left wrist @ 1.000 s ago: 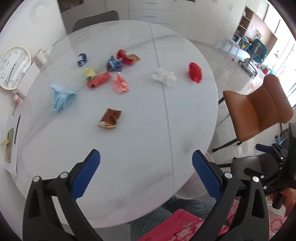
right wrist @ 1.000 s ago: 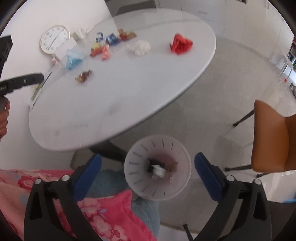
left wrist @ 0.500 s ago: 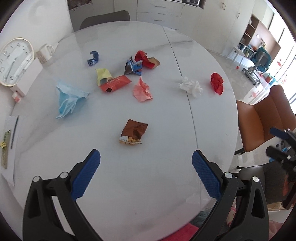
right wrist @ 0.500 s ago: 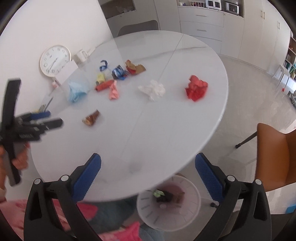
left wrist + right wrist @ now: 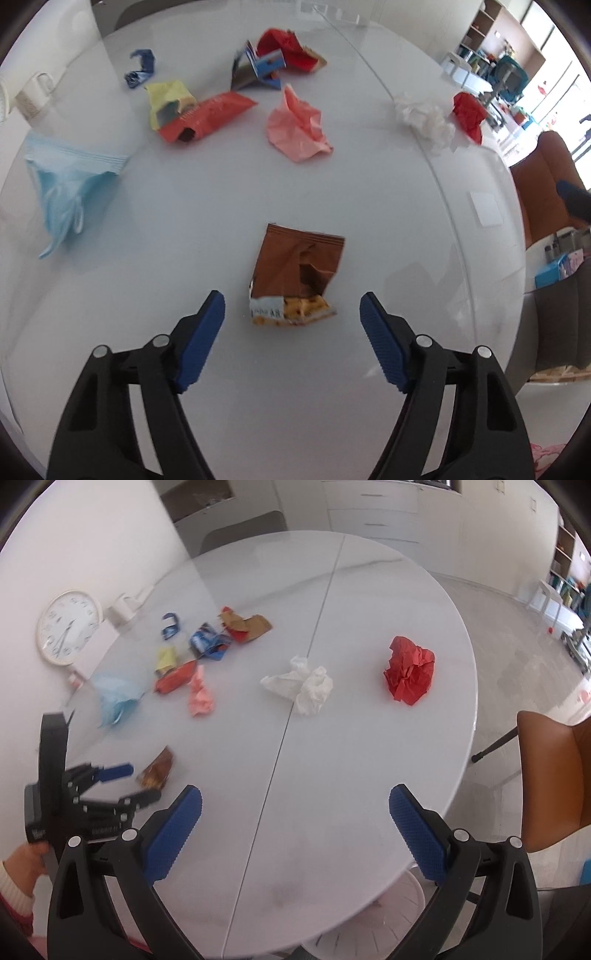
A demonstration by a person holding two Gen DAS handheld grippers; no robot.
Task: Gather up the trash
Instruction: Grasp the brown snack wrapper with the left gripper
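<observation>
The torn brown foil snack wrapper [image 5: 295, 275] lies flat on the white round worktop [image 5: 221, 406], now framed by the left claw [image 5: 291, 308], which has dropped close, its jaws just narrowing yet untouching. Right claw [image 5: 295, 812] hangs spread, empty.

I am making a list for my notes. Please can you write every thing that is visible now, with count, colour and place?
table: 1, white, round
brown wrapper: 1, lying in front of the left gripper
face mask: 1, light blue, left side
red wrapper: 1, far left
pink paper: 1, middle
white tissue: 1, centre seam
red paper: 1, right side
clock: 1, white, by the wall
chair: 1, brown, right
left gripper: 1, blue pads, jaws just been closing, nothing between
right gripper: 1, open
</observation>
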